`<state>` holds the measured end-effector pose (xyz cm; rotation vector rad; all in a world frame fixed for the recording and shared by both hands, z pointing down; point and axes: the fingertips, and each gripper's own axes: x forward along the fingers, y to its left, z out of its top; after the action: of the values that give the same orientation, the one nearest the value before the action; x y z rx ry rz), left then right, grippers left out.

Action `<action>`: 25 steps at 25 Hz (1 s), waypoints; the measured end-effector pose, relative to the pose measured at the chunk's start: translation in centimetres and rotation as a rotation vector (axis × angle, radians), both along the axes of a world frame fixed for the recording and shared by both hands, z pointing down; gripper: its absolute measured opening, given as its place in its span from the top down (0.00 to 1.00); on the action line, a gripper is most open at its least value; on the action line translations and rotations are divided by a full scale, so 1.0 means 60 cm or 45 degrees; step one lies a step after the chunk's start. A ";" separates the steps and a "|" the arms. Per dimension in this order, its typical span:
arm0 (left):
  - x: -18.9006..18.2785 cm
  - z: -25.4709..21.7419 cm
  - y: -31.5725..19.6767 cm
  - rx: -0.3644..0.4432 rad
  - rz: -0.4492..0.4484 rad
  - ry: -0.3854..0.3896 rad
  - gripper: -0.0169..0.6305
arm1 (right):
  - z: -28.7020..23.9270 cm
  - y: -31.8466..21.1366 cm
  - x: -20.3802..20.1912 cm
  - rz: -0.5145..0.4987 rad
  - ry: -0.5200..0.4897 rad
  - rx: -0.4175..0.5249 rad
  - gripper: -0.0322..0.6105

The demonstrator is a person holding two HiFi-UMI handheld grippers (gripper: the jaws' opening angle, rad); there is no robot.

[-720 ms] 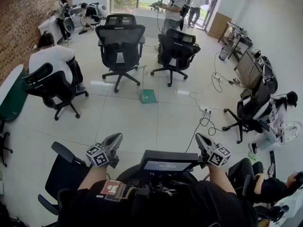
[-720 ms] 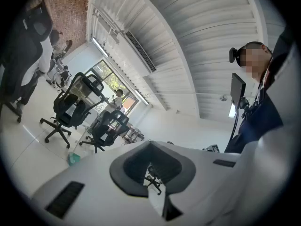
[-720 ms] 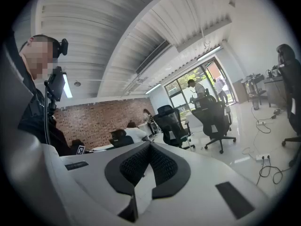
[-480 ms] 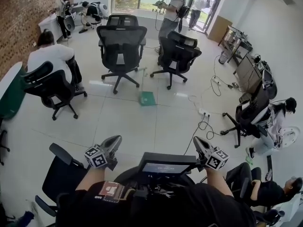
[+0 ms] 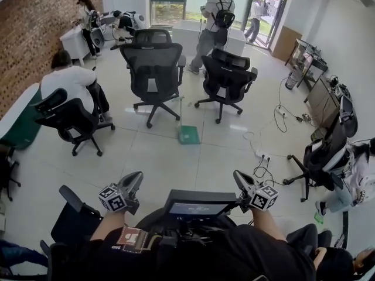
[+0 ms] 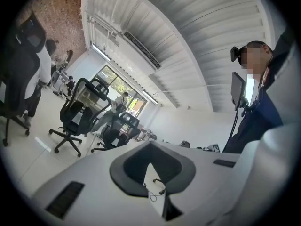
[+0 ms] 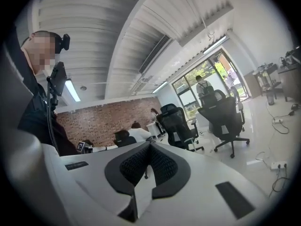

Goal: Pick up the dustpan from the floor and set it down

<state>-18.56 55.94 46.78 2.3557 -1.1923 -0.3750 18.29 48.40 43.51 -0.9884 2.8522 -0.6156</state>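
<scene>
Dustpan (image 5: 188, 135) — flat, green; on glossy tile floor (image 5: 158, 163)

Head view steeply down; gripper views level along jaws; all share chairs (image 5: 153, 63).

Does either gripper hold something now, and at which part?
Nothing is held: left gripper and right gripper are shut and empty; the green dustpan sits on the floor.

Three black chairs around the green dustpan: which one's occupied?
The left chair, by the brick wall: a person in a white shirt sits in it. The middle chair and right chair, beyond the dustpan, stand empty.
</scene>
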 end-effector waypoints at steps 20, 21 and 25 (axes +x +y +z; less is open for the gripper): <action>0.360 0.011 -0.476 -0.081 0.014 0.004 0.94 | 0.017 -0.472 0.328 -0.048 0.044 -0.026 0.94; 0.341 0.018 -0.510 -0.073 0.037 0.012 0.94 | 0.013 -0.498 0.308 -0.035 0.063 -0.009 0.94; 0.233 0.047 -0.677 -0.042 0.149 0.065 0.94 | -0.033 -0.632 0.200 0.067 0.147 0.080 0.94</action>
<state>-4.57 15.34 49.60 2.3599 -1.0244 -0.3704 30.28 10.48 41.51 -1.1204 2.9127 -0.4764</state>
